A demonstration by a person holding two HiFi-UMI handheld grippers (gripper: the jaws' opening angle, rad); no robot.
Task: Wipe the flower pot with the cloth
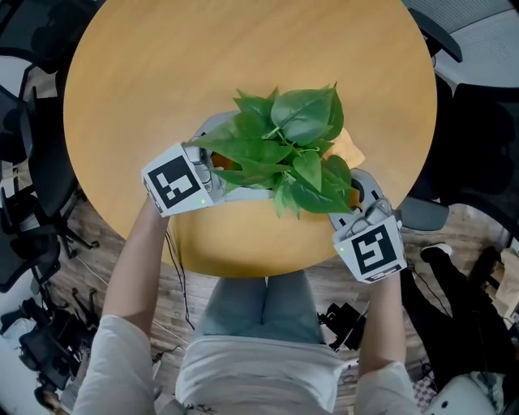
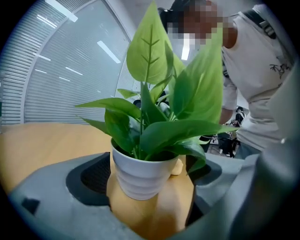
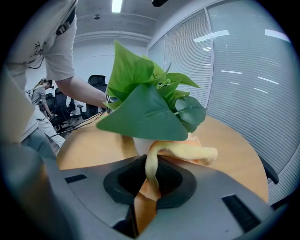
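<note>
right gripper (image 3: 149, 187): pinching fluffy yellow cloth (image 3: 187, 151) | ribbed white pot (image 2: 140, 176) | round table (image 1: 162, 97)

An office, prob. a mtg room: a round wood table (image 1: 162, 81) ringed by black swivel chairs (image 1: 32, 162), and glass walls w/ slatted blinds (image 3: 243, 70) (the same blinds show in the left gripper view). Strip lights (image 3: 116, 5) sit in a white ceiling (image 3: 93, 21), and more desk chairs (image 3: 96, 82) stand in the bkgd. Cables (image 1: 180, 284) trail over a wood-plank floor (image 1: 97, 243).
</note>
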